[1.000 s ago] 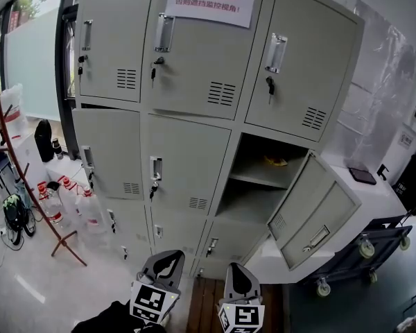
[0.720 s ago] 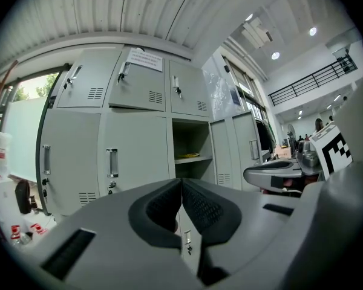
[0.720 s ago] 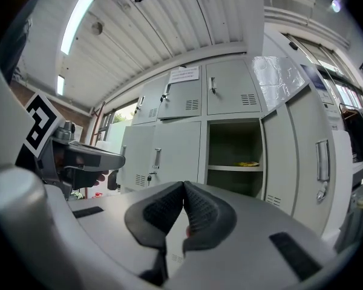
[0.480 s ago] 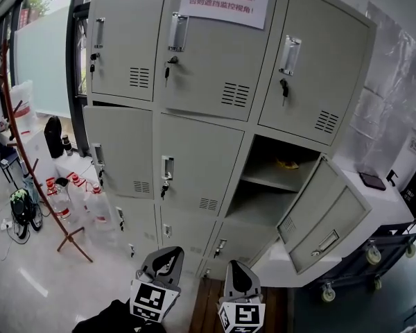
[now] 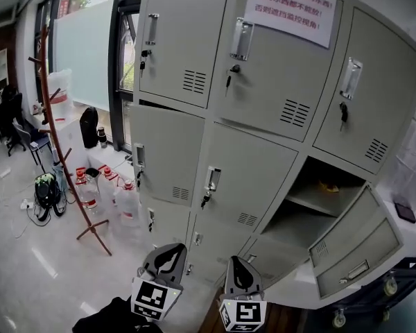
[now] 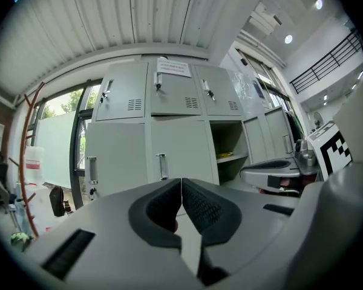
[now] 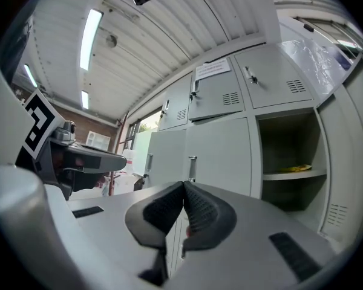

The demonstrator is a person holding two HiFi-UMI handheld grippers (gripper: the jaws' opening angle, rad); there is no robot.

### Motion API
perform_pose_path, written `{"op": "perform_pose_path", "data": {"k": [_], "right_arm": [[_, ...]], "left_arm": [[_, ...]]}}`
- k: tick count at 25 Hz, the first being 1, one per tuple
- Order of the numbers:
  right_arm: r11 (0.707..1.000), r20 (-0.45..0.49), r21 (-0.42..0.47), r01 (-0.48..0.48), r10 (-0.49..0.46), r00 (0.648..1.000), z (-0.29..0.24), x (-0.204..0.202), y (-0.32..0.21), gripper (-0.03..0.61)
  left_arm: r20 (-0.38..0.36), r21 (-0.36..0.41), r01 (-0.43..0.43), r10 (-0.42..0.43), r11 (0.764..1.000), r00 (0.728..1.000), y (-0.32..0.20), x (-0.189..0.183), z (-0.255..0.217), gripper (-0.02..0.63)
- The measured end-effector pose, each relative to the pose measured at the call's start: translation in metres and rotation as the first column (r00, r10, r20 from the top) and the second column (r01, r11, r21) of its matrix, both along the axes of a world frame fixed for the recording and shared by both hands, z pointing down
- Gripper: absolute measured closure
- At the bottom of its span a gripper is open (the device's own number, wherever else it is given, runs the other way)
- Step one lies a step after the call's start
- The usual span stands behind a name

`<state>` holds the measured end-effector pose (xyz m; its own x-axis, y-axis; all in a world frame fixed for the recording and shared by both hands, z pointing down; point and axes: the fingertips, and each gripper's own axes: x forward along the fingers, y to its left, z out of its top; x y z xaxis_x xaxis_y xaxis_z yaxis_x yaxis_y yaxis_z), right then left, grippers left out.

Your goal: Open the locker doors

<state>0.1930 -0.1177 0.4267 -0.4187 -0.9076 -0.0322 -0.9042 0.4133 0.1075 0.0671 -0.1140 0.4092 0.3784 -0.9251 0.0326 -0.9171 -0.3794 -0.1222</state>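
Both grippers sit low at the near edge of the head view, side by side, pointing level at the locker and touching nothing.
- Left gripper (image 6: 181,189): jaws closed, pads tip to tip, nothing between them.
- Right gripper (image 7: 184,192): same, jaws together and empty.
- Each carries its black-and-white marker cube, left (image 5: 150,299) and right (image 5: 241,316).

Beyond them the grey sheet-metal locker bank (image 5: 260,127), three columns wide, stands on the pale glossy floor (image 5: 28,269). The bottom row is only partly visible behind the grippers.

Middle row:
- The right-column door (image 5: 350,245) hangs wide open, swung out to the right, with louvres and handle visible on it.
- Its compartment (image 5: 298,217) has one shelf, with a small yellow item (image 5: 328,185) towards the back.
- The centre door (image 5: 246,175) is closed. A chrome handle (image 5: 212,178) sits at its left edge with a key hanging below.
- The left door (image 5: 168,151) is closed too.

Top row: all three doors look closed. A white paper notice with red print (image 5: 291,7) is stuck on the centre one.

On the floor left of the locker:
- Clear plastic bottles with red caps (image 5: 127,201) stand near the locker's left edge.
- A reddish-brown wooden coat stand (image 5: 64,155) is just outside them.
- A frosted glass panel (image 5: 89,54) is behind.
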Motion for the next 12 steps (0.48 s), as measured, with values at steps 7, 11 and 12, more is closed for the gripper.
{"op": "perform_pose_path", "data": {"k": [7, 11, 12], "right_arm": [[0.999, -0.009, 0.012, 0.036, -0.036, 0.999, -0.008, -0.052, -0.06, 0.563], [1.0, -0.007, 0.011, 0.025, -0.025, 1.0, -0.013, -0.074, -0.1, 0.563], [1.0, -0.009, 0.011, 0.019, -0.019, 1.0, -0.015, -0.079, -0.11, 0.563]], "left_arm": [[-0.004, 0.003, 0.047, -0.047, 0.999, 0.999, -0.052, -0.056, -0.004, 0.589], [-0.005, 0.003, 0.046, -0.046, 0.999, 0.999, -0.091, -0.082, -0.009, 0.589], [-0.005, 0.002, 0.043, -0.043, 0.999, 0.999, -0.1, -0.088, -0.011, 0.589]]}}
